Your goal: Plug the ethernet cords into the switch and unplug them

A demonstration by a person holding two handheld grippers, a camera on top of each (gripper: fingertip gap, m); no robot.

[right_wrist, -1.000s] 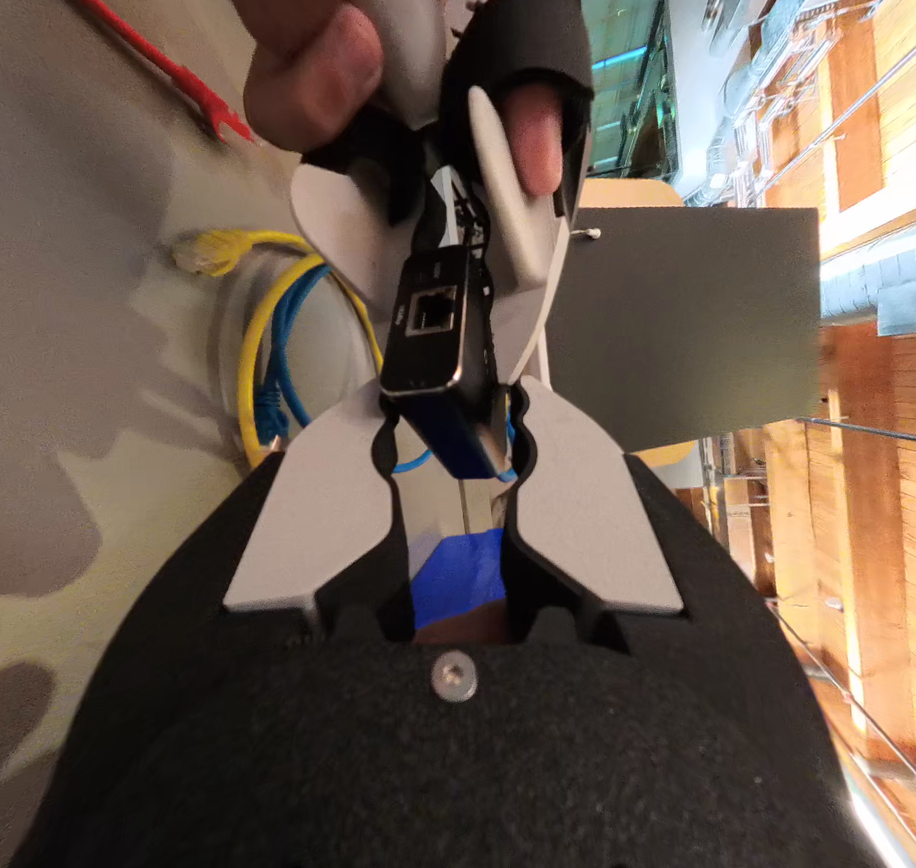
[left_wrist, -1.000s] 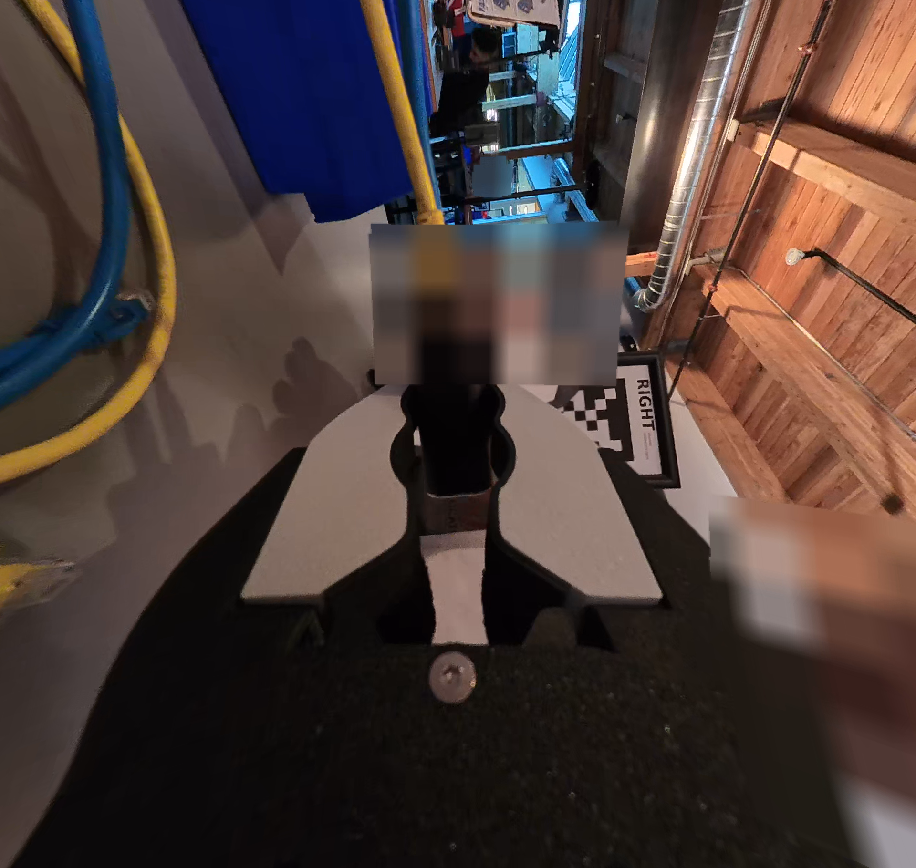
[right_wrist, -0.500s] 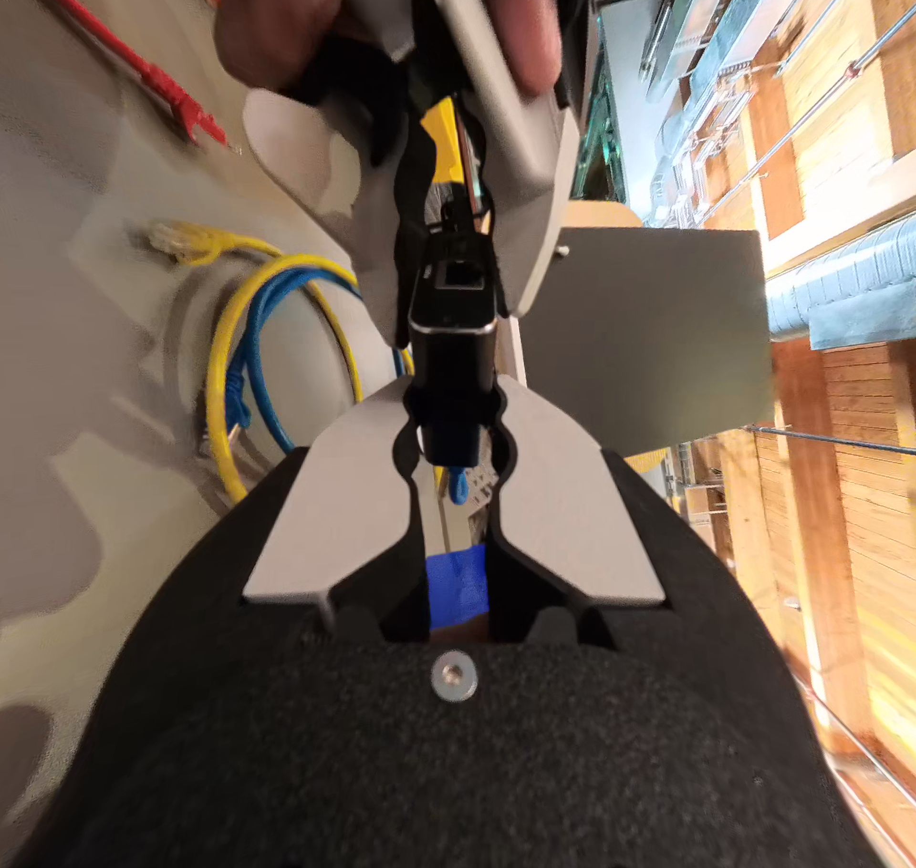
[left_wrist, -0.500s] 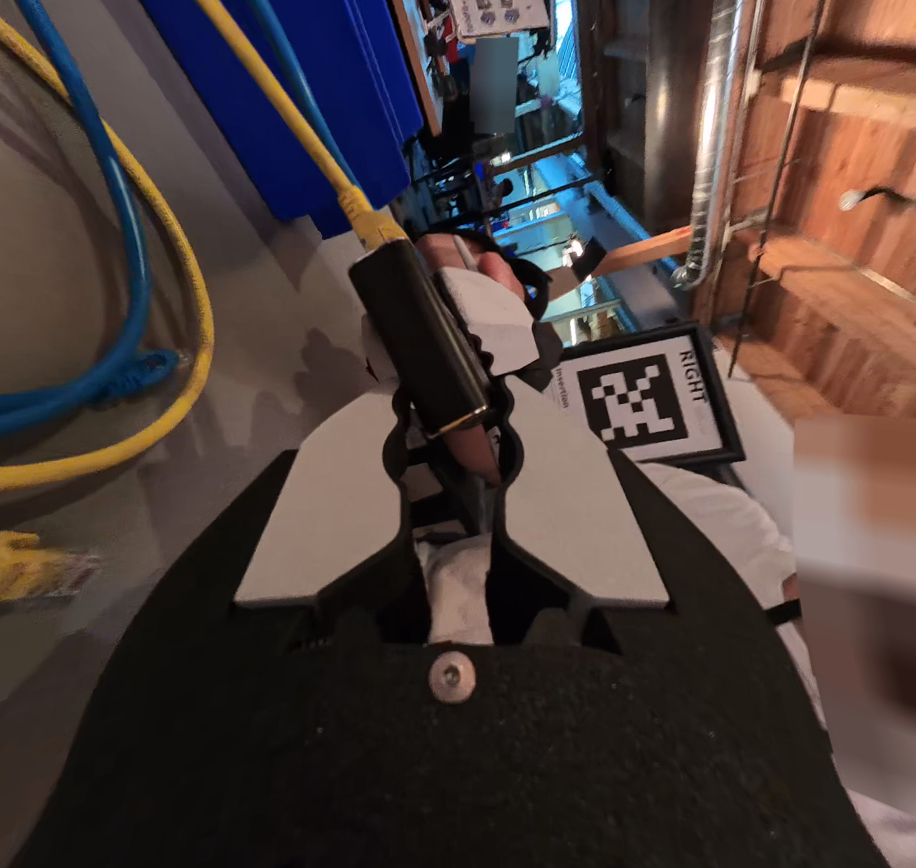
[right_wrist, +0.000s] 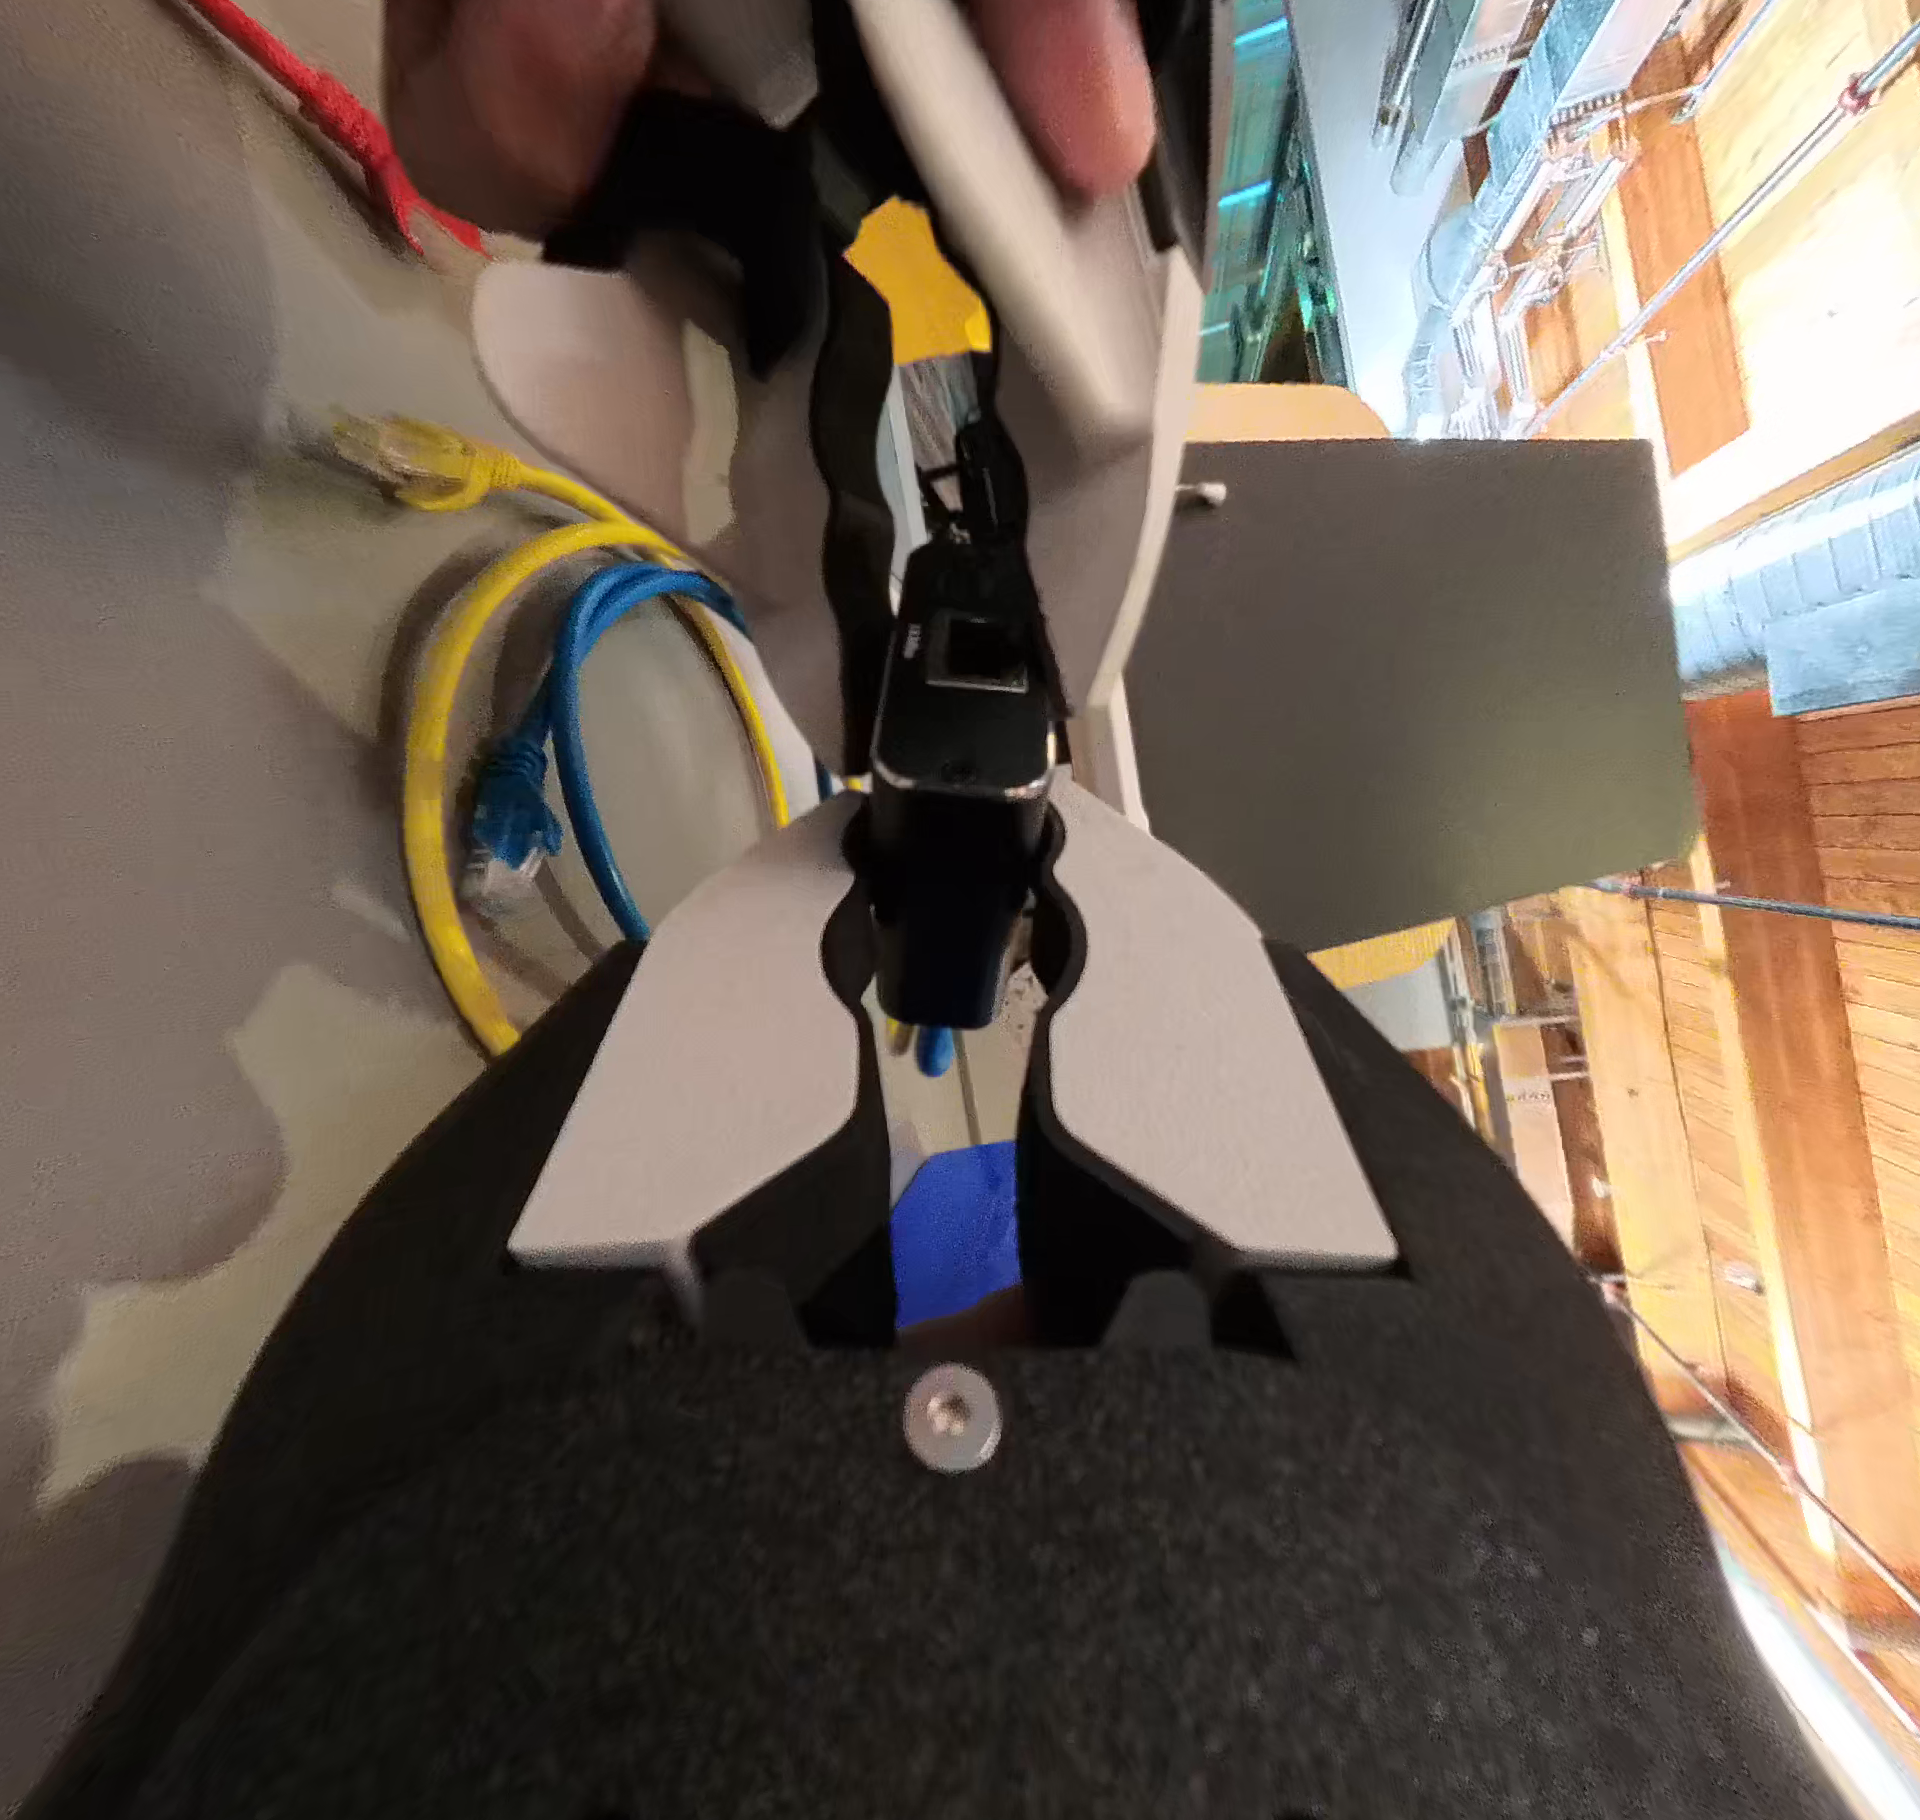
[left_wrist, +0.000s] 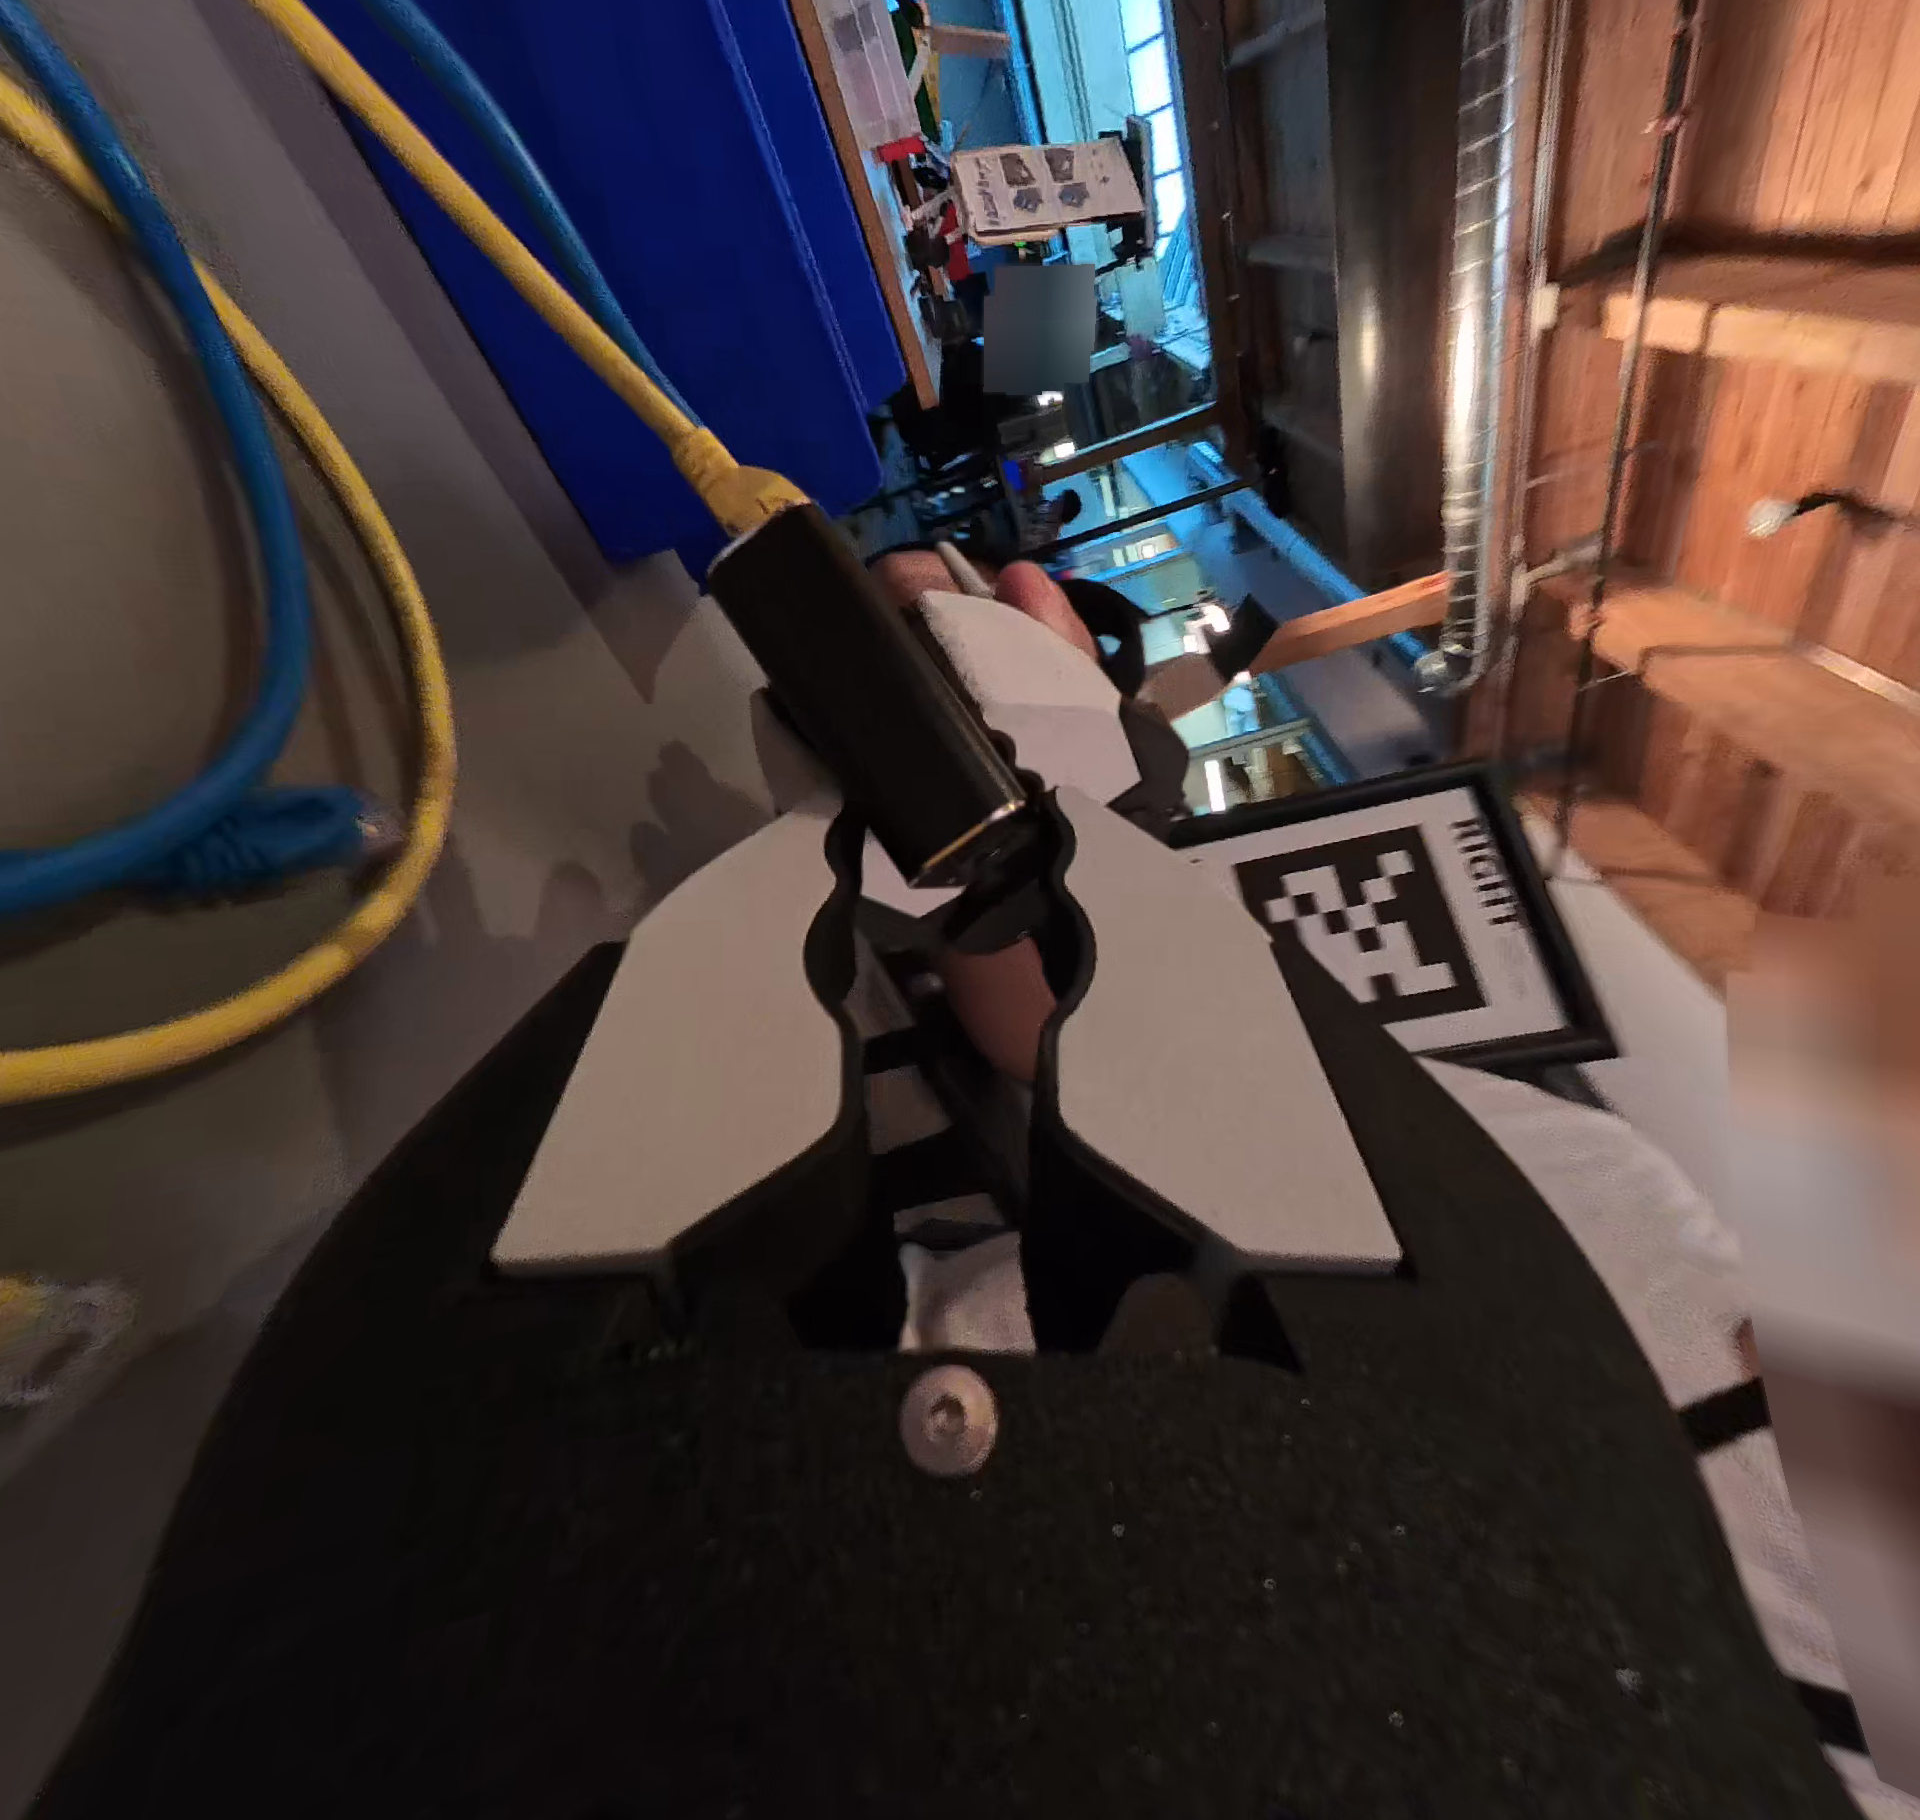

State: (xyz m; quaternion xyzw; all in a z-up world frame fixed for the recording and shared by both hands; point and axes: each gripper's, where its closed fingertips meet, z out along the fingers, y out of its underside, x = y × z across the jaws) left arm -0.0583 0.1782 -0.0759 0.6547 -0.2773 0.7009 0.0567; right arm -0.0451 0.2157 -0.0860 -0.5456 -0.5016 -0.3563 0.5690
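Observation:
The black switch (right_wrist: 961,887) is a small oblong box, clamped between my right gripper's (right_wrist: 956,835) fingertips. Its far end has an empty port (right_wrist: 971,653) facing my left gripper (right_wrist: 935,461), which a hand holds. In the left wrist view the switch (left_wrist: 862,690) slants up to the left, with a yellow cord (left_wrist: 499,243) plugged into its far end and a blue cord (left_wrist: 468,108) running beside it. The switch's near end lies between my left gripper's (left_wrist: 951,835) fingertips, touching the right one, with a gap on the left. The right gripper's fingers (left_wrist: 1029,669) grip the switch's middle.
Loose yellow (right_wrist: 436,731) and blue (right_wrist: 582,690) cord loops lie on the grey table (left_wrist: 104,575), with free plugs (right_wrist: 416,451) (right_wrist: 509,814). A red cord (right_wrist: 312,97) lies at the far left. A blue bin (left_wrist: 623,160) and a dark panel (right_wrist: 1403,679) stand behind. The grippers are tip to tip, or close to it.
The switch, earlier deep between my left fingers, has passed into my right gripper's grip. Only its port end stays at my left fingertips. Both views have swung.

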